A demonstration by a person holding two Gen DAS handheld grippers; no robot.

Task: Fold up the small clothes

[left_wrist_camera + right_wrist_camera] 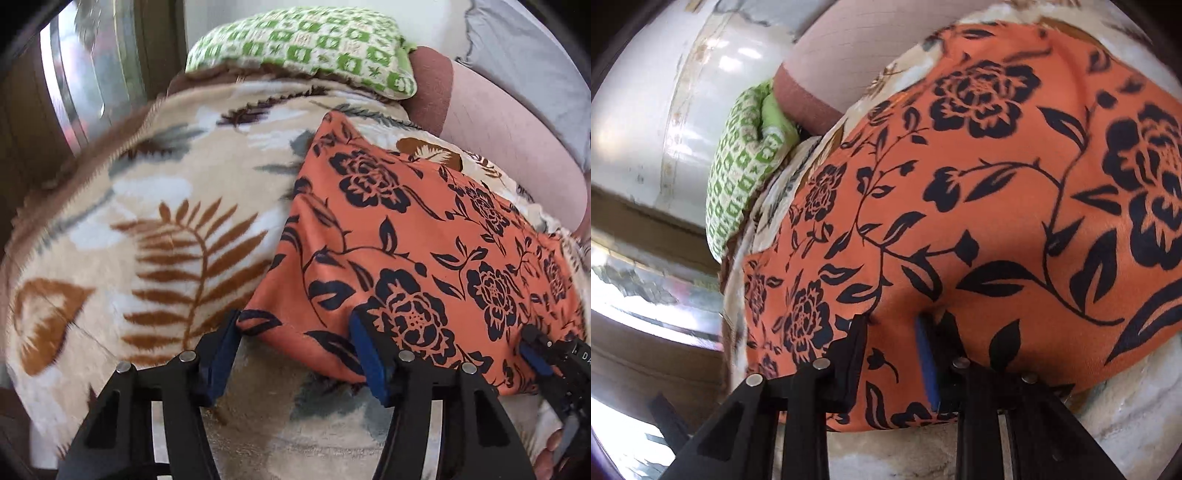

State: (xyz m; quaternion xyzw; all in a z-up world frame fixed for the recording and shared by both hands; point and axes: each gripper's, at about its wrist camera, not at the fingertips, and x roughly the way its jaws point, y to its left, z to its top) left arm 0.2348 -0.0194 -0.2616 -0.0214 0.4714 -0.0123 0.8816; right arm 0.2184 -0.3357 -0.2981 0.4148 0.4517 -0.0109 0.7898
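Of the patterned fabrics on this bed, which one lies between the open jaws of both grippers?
The orange cloth with black roses, lying on the beige leaf-print blanket. The green checked pillow is far behind.

Bed under cream leaf-print blanket point(155, 221), orange floral garment point(406, 236) spread flat on it ahead of the fingers, green patterned pillow point(306, 48) lying far beyond the fingertips.

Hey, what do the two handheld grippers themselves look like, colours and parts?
Both the left gripper and the right gripper have matte black angular frames with cut-out slots, round silver bolts at the joints and blue pads on the fingers. White lettering starting "DA" marks the right gripper, seen at the left view's edge. No cables or sleeves show.
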